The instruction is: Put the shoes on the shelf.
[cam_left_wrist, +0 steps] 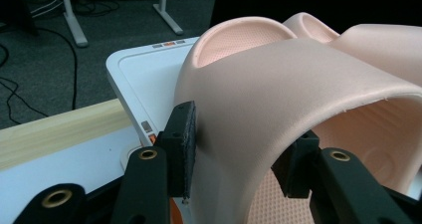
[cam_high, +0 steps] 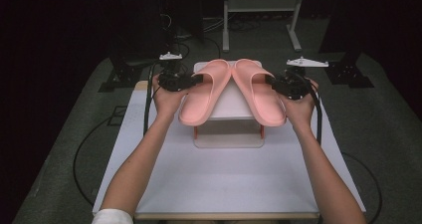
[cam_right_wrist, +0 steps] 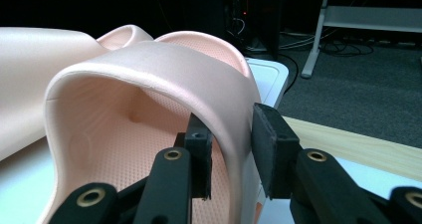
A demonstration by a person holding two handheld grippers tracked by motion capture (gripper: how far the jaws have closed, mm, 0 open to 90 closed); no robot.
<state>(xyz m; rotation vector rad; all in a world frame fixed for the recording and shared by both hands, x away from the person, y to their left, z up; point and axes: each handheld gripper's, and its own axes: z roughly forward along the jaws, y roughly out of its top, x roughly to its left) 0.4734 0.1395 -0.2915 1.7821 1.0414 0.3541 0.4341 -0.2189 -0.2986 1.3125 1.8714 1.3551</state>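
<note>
At the far middle of the white desk [cam_high: 224, 179], I hold a pink slide sandal in each tool above a small white scale [cam_high: 228, 134] with orange trim. My left tool [cam_high: 195, 78] is clamped on the outer side of the strap of the left sandal [cam_high: 204, 92]; in the left gripper view one black pad [cam_left_wrist: 183, 134] presses the strap's outside and the other sits under its arch. My right tool [cam_high: 271, 80] is clamped the same way on the strap wall of the right sandal [cam_high: 256, 92], one pad [cam_right_wrist: 271, 144] outside and one inside. The two sandals form an upside-down V in the high view, their far ends touching near the scale's far edge and their near ends spread apart over its near corners. My left hand [cam_high: 166, 97] and right hand [cam_high: 298, 107] flank the scale, and a black cable [cam_high: 147, 104] trails from the left tool toward the desk's left edge.
</note>
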